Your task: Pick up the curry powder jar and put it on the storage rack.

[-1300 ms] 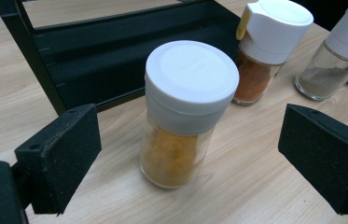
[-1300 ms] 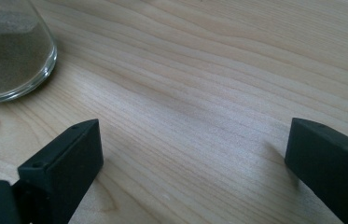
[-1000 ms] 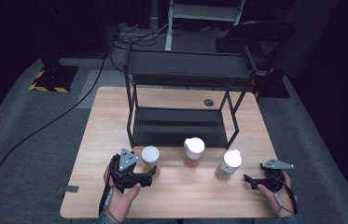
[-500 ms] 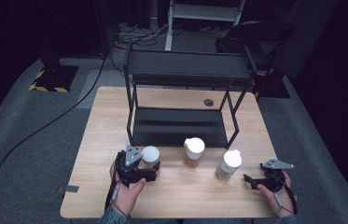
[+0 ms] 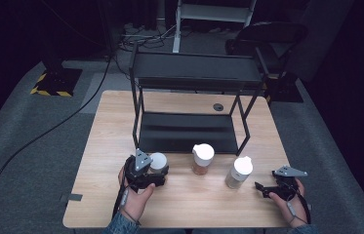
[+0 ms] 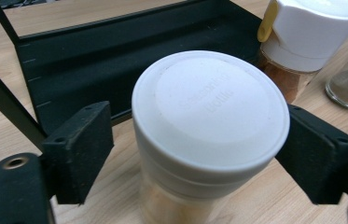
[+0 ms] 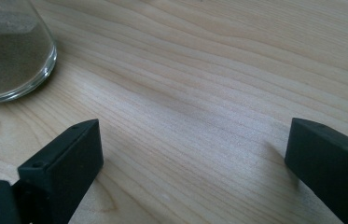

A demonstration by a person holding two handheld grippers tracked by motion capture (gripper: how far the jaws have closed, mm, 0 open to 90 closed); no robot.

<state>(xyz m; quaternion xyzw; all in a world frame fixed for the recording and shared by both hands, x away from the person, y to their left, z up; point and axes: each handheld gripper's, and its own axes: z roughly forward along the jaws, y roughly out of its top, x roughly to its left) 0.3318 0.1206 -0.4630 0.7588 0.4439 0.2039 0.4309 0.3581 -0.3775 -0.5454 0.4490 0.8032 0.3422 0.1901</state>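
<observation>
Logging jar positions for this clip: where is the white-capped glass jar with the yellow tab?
In the high view, the white-capped glass jar with the yellow tab stands mid-table, in front of the black metal shelf rack, middle of three jars; in the left gripper view it is top right.

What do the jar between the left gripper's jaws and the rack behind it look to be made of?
The jar looks like clear glass, see-through below a matte white cap, probably plastic, with raised lettering moulded in. The rack looks like black-painted metal: thin straight legs, flat dull shelves.
</observation>
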